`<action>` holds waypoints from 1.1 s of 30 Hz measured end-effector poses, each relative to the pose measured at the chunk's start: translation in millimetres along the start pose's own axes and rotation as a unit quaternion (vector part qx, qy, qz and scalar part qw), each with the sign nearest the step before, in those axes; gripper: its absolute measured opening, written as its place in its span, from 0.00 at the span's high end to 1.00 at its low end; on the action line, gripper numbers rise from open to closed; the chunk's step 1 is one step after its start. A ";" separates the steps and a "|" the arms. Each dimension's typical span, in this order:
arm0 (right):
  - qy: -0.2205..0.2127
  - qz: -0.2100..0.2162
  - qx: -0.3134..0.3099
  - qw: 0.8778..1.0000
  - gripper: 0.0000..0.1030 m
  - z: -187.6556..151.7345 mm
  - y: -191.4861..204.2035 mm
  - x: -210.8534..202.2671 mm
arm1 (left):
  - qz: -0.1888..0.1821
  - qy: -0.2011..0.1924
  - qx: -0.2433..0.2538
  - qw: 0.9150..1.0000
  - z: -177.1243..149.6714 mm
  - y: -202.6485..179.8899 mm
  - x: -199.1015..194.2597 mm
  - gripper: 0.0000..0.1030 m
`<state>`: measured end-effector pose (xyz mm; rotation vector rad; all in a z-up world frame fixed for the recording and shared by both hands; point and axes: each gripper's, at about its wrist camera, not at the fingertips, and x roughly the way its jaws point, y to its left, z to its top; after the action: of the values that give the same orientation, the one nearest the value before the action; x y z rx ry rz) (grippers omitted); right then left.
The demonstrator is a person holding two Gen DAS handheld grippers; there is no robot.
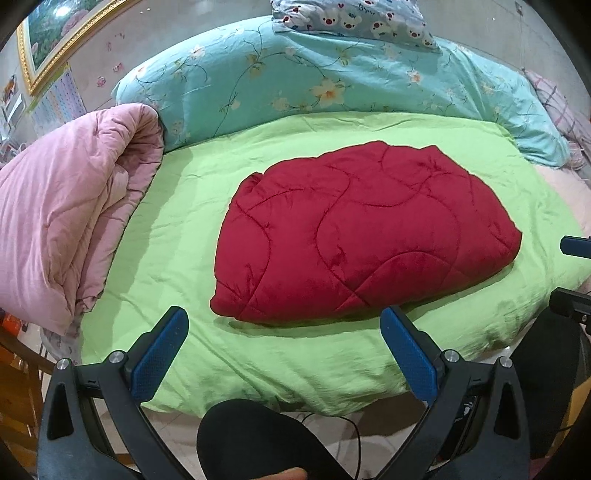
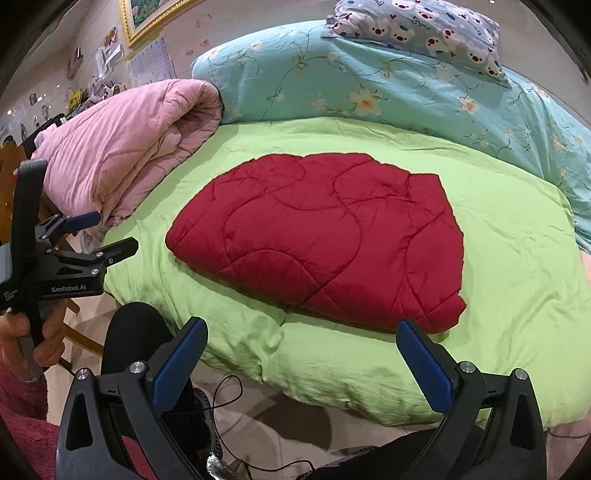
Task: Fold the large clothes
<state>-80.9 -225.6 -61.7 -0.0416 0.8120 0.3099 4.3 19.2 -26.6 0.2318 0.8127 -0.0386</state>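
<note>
The left gripper (image 1: 284, 325), black with blue ribbed pads, stands wide open over the near edge of the bed, with nothing between its fingers. The right gripper (image 2: 303, 336), of the same build, is also spread fully wide and grips nothing; its jaws hang above the near edge of the lime-green bed sheet (image 2: 509, 295), clear of the cloth. From the right wrist view the left gripper shows at the far left, carried in a person's hand (image 2: 40, 336) with a fuzzy pink sleeve below it.

The dark red quilted garment (image 1: 365, 236) lies folded into a thick, rounded bundle in the middle of the green sheet, just beyond both pairs of fingers and touching neither. A bunched pink quilt (image 1: 62, 218) sits at the left side of the bed. A light blue flowered duvet (image 1: 332, 81) runs along the far side, with a bear-print pillow (image 1: 351, 18) on top of it.
</note>
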 end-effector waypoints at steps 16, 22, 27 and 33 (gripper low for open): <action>-0.001 -0.006 0.018 1.000 0.00 6.0 -2.7 14.1 | 0.005 -0.015 0.001 1.000 4.3 -3.9 -1.4 0.00; -0.002 -0.006 0.017 1.000 0.00 8.9 -2.7 14.9 | 0.003 -0.020 0.002 1.000 7.2 -6.4 -1.3 0.00; -0.002 -0.006 0.015 1.000 0.00 10.9 -4.2 16.0 | 0.001 -0.019 -0.001 1.000 7.3 -5.8 0.7 0.00; -0.002 -0.007 0.015 1.000 0.00 11.3 -4.6 16.2 | 0.002 -0.019 0.000 1.000 8.2 -6.0 1.8 0.00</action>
<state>-61.2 -224.2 -66.0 -0.0179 0.8127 0.2841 10.7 11.6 -23.6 0.2321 0.7745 -0.0383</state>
